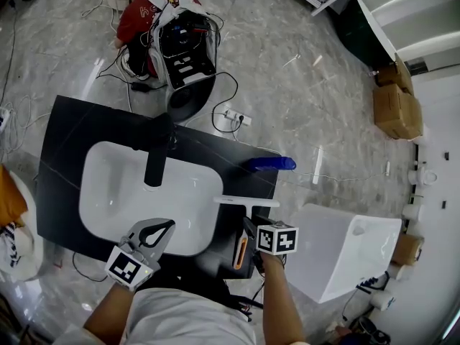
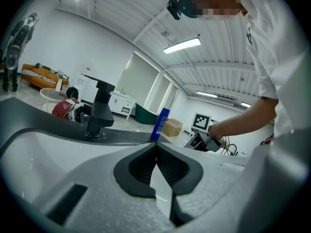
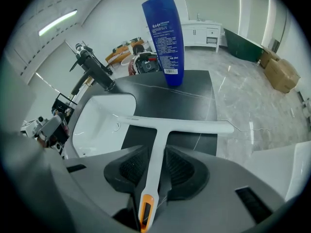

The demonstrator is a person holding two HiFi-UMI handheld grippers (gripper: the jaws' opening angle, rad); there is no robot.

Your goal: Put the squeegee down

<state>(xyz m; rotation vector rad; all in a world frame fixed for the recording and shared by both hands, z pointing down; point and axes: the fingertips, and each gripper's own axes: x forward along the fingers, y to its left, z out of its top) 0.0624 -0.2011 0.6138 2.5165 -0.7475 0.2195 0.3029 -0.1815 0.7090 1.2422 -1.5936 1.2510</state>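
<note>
The white squeegee [image 1: 246,202] with an orange handle end [image 1: 241,251] is held over the black countertop [image 1: 65,128], just right of the white sink [image 1: 93,164]. My right gripper [image 1: 248,230] is shut on its handle. In the right gripper view the squeegee [image 3: 175,125] runs out from between the jaws of the right gripper [image 3: 154,166], its blade crosswise. My left gripper [image 1: 164,226] hovers at the sink's near rim, and its tips meet on nothing. In its own view the left gripper [image 2: 156,147] faces the black faucet [image 2: 99,110].
A blue bottle [image 1: 269,164] stands at the counter's far right edge, beyond the blade. The black faucet [image 1: 157,153] rises behind the sink. A white basin [image 1: 345,254] sits on the floor at right. Beyond lie cables and a power strip [image 1: 233,117], cardboard boxes [image 1: 395,103] and a seated person [image 1: 140,16].
</note>
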